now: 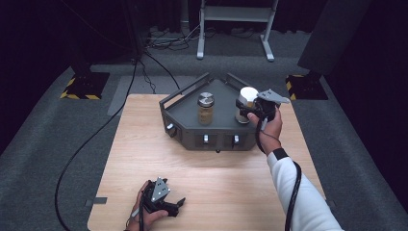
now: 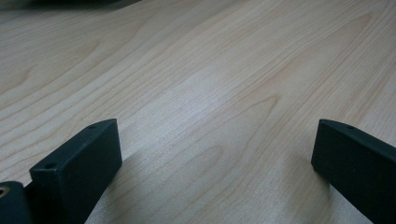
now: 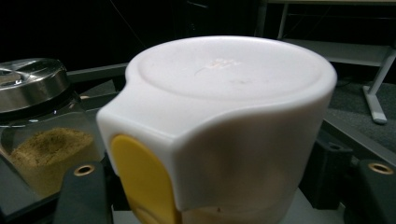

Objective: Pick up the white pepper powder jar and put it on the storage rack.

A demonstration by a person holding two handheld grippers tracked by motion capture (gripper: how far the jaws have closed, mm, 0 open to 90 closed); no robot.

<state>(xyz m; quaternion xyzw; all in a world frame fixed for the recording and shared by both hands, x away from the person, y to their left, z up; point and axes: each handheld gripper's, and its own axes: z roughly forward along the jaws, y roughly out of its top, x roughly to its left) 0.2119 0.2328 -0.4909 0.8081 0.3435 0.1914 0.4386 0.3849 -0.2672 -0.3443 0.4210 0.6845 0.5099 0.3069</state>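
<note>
Right gripper clamped on the white-capped jar in the grey tray; left gripper resting with jaws apart on the wooden surface.

The tray, a dark grey angular bin with low walls, stands at the far side of the surface and holds two containers: a glass jar with a metal lid, partly filled with a tan, sandy powder, and to its right the jar with the white cap, which carries a yellow tab on its side. The right gripper view shows the white cap sitting squarely between the two black jaws, one at each flank below the cap, pressed in on the jar; its contents are hidden. The glass jar stands just beside it. In the left gripper view the jaws stand wide, bare wood between them.
</note>
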